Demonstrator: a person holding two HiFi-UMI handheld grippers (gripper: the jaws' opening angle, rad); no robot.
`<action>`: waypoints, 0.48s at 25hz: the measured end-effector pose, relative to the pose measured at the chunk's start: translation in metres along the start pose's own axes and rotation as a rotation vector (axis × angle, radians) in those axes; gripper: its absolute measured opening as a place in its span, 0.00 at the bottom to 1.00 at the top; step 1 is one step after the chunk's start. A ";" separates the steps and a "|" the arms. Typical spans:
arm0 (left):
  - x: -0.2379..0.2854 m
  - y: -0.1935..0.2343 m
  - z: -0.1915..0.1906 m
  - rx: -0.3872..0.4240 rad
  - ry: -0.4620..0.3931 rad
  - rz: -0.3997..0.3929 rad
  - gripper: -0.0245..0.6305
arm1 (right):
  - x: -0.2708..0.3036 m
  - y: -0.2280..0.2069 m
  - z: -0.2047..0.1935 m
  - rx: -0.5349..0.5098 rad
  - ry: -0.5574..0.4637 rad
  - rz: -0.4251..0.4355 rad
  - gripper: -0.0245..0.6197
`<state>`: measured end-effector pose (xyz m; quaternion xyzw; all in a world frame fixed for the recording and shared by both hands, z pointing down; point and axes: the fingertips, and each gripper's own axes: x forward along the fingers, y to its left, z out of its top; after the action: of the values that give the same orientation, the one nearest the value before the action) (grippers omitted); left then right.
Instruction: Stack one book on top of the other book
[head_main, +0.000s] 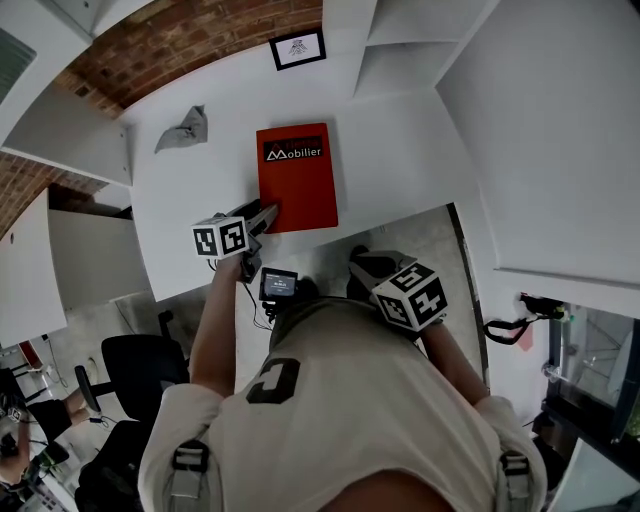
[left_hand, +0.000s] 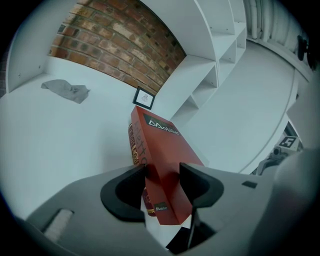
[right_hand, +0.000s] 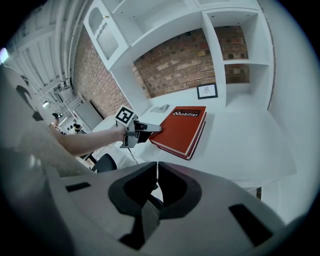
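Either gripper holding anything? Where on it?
Left gripper clamps the red Mobilier book at its near corner, on the spine side. Right gripper is shut and empty.

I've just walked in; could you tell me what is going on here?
A person holds a tool in each hand. The left tool is closed on the near corner of the red book, which lies on a second book on the white table. The right tool is shut and empty, short of the table.
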<state>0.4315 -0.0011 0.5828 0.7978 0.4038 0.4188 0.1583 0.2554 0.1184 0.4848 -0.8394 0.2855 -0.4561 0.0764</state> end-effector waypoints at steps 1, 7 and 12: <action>0.000 0.000 0.000 0.001 0.001 -0.003 0.36 | 0.000 0.000 0.000 0.001 0.000 -0.001 0.05; -0.002 0.002 -0.003 -0.006 0.004 -0.013 0.36 | 0.004 0.005 0.000 -0.006 0.007 0.003 0.05; -0.007 0.003 -0.001 -0.010 -0.006 0.002 0.37 | 0.003 0.006 0.000 -0.010 0.008 0.001 0.05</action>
<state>0.4299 -0.0085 0.5818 0.7986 0.4004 0.4187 0.1631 0.2548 0.1118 0.4848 -0.8378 0.2886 -0.4580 0.0714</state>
